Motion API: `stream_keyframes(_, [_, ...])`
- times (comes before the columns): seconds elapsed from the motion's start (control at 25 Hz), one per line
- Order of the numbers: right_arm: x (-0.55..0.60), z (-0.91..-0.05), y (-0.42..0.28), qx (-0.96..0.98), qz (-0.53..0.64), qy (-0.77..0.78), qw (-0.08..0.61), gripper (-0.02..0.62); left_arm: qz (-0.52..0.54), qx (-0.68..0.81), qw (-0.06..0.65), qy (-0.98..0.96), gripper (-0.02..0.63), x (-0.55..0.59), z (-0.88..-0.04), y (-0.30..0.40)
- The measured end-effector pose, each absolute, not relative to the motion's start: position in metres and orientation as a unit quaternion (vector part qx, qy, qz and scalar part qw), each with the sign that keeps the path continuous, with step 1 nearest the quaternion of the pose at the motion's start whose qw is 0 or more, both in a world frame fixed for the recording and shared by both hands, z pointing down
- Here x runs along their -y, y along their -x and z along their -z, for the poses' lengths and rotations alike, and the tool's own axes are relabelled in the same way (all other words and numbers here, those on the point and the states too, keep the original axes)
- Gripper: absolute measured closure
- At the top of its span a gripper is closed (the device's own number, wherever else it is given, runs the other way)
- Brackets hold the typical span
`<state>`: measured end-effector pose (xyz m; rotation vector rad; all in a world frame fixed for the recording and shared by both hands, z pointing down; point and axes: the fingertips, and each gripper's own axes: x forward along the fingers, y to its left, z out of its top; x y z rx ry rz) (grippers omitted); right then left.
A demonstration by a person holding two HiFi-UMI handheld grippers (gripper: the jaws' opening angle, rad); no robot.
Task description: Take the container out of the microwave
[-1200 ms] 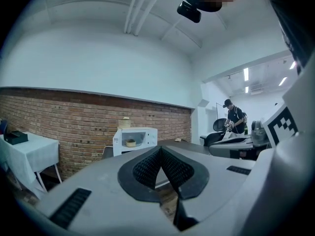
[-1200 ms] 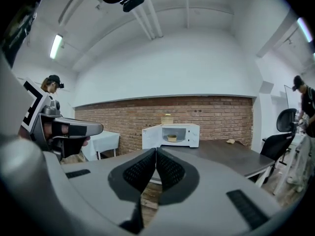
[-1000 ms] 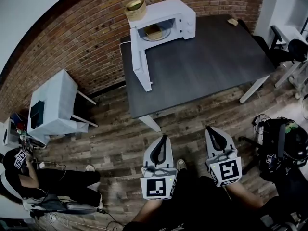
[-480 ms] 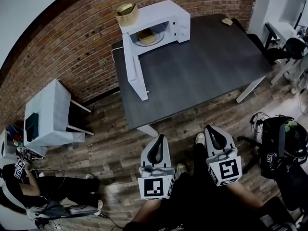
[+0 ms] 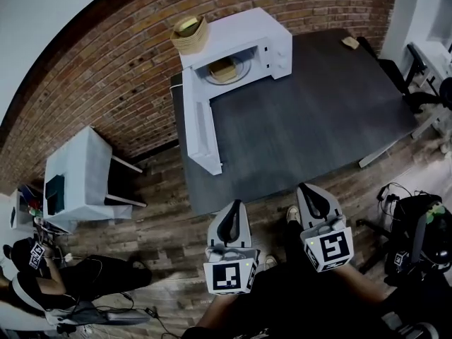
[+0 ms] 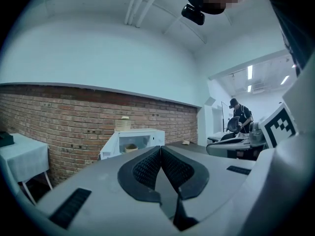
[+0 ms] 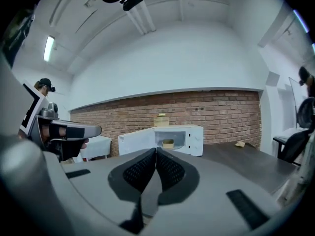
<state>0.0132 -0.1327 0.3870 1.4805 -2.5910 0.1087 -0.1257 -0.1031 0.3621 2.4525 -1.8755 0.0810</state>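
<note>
1. The container (image 5: 224,68), a low tan bowl, sits inside the microwave (image 5: 247,34). In the right gripper view it shows through the open front (image 7: 168,143). In the left gripper view it is a small shape behind the doorway (image 6: 131,147).
2. The microwave is white and stands on the far left corner of the dark table (image 5: 318,111). Its door (image 5: 200,129) is swung fully open and reaches toward the near side along the table's left edge.
3. A woven basket (image 5: 189,34) rests on top of the microwave at its left end.
4. A small tan thing (image 5: 350,42) lies at the table's far right edge, well apart from the microwave.
5. The left gripper (image 5: 236,203) hangs at the table's near edge and points toward the far side. Its jaws are pressed together with nothing between them (image 6: 160,148).
6. The right gripper (image 5: 305,188) is just to the right of the left one and also at the near edge. Its jaws are closed tight and empty (image 7: 155,150). Both are well apart from the container.
7. A brick wall (image 5: 106,55) runs behind the table.
8. A small table with a white cloth (image 5: 81,164) stands to the left on the wooden floor (image 5: 169,217).
9. A person (image 5: 42,274) sits low at the near left.
</note>
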Motion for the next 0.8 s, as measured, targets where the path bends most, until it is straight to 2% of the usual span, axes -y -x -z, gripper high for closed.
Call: stream_keyframes(0.8, [0.286, -0.382, -0.039, 0.890, -0.026, -0.448, 0.086, 0.532, -0.050, 0.628, 0.037, -0.776, 0.597, 0.245, -0.358, 0.082])
